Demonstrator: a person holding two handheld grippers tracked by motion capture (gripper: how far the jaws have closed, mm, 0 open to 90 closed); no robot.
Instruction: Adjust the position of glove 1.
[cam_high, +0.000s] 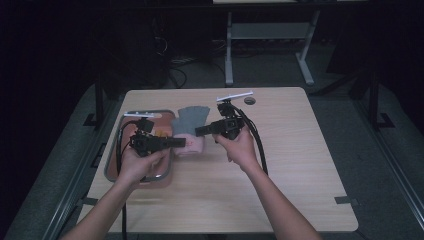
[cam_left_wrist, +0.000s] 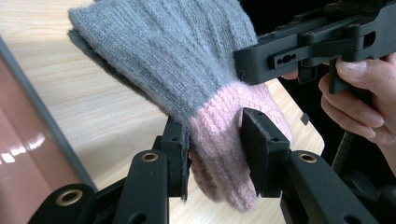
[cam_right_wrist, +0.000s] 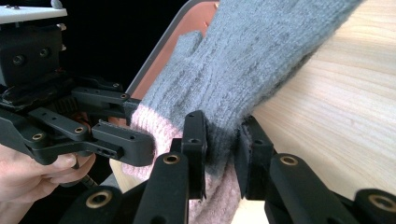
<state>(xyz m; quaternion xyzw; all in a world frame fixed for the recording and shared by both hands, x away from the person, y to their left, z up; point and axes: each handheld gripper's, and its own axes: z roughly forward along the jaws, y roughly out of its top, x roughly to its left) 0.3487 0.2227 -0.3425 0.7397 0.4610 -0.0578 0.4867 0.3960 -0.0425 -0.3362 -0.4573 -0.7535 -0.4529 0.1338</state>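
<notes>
**A:** How are the hands set?

**B:** Both forearms come up from the near edge of the table and angle toward each other. The left hand holds the left gripper pointing right, over the tray's right rim. The right hand holds the right gripper pointing left, its grey plate on top. The two sets of jaws nearly meet.

**A:** What is between them?

**B:** A knitted glove, grey with a pink cuff. It lies just right of the tray, fingers pointing to the far side of the table, cuff toward the person.

**A:** Are the jaws holding it?

**B:** Yes. In the left gripper view, the left gripper is pinching the pink cuff of the glove. In the right gripper view, the right gripper is clamped on the glove where the grey meets the pink, with the fabric bunched between the pads.

**A:** Counts?

**B:** Two grippers, two hands, one table, one tray. I count one glove, though a second layer of grey shows beneath it in the left gripper view; whether that is another glove I cannot tell.
</notes>
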